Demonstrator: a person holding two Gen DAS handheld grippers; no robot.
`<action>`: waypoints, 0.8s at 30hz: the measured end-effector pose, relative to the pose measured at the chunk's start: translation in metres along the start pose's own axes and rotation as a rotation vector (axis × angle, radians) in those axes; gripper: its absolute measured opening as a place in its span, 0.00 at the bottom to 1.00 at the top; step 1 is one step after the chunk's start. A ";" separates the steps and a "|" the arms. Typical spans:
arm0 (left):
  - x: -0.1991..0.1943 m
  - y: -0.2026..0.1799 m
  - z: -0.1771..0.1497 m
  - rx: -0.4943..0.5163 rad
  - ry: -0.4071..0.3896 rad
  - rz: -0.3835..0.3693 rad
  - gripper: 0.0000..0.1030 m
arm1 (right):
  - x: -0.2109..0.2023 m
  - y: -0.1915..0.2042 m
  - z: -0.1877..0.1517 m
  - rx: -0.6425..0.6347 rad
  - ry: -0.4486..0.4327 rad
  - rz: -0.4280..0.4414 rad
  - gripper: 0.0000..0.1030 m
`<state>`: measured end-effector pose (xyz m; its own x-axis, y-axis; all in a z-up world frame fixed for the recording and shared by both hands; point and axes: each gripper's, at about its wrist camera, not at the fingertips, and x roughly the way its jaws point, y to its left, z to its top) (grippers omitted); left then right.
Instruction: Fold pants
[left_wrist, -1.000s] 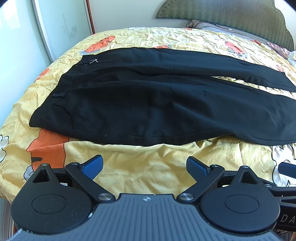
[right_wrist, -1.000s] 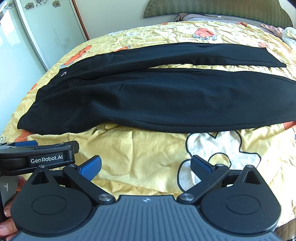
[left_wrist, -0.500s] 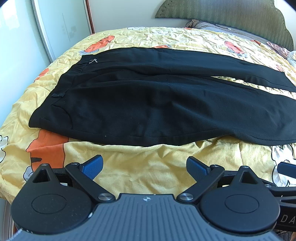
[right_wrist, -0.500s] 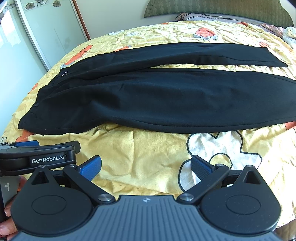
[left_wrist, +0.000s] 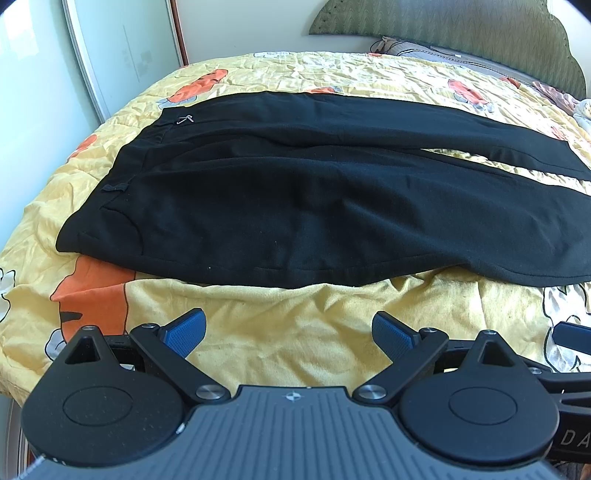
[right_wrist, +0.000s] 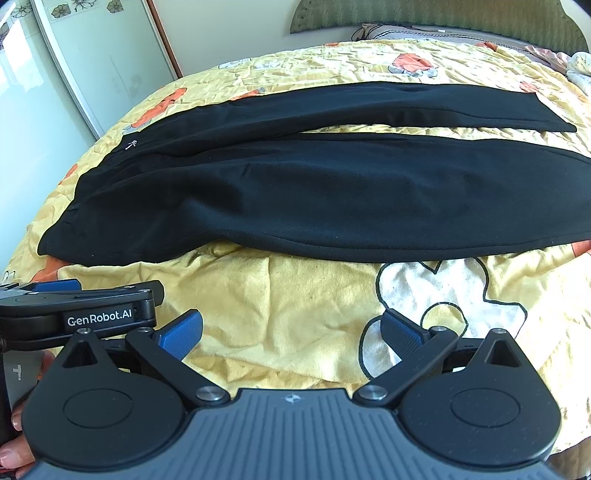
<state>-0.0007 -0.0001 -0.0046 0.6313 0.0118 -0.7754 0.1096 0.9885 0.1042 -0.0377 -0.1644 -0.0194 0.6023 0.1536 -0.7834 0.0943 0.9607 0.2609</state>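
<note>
Left gripper (left_wrist: 288, 328): jaws spread wide, blue pads apart, holding nothing; it hovers at the bottom of its frame over bare bedspread, touching no cloth.
Right gripper (right_wrist: 291, 330): jaws equally wide, nothing between the pads; low in its own frame, above a white cartoon print.
Left gripper seen from the right wrist view: its black body, lettered GenRobot.AI, shows at the lower left edge.
Bed (left_wrist: 280, 343): covered by a wrinkled yellow bedspread with orange and white cartoon patches.
Room: pale sliding door panels (right_wrist: 107, 62) at upper left, green headboard (left_wrist: 443, 29) at upper right.
Pants (left_wrist: 295, 199): black, laid flat across mid-frame, waistband at the left, two legs running to the right, slightly parted; the near hem edge lies just above both grippers, apart from them.
</note>
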 end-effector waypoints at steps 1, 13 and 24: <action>0.000 0.000 0.000 0.000 0.001 0.000 0.94 | 0.000 0.000 0.000 0.000 0.000 0.001 1.00; -0.006 0.000 0.003 0.027 -0.081 0.056 0.94 | -0.014 -0.003 0.015 -0.028 -0.075 0.093 1.00; 0.012 0.045 0.063 -0.054 -0.140 0.118 0.95 | 0.033 0.025 0.135 -0.492 -0.270 0.277 1.00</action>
<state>0.0604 0.0351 0.0297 0.7384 0.1105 -0.6653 -0.0104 0.9882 0.1526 0.0914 -0.1666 0.0379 0.7368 0.4107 -0.5371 -0.4318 0.8971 0.0936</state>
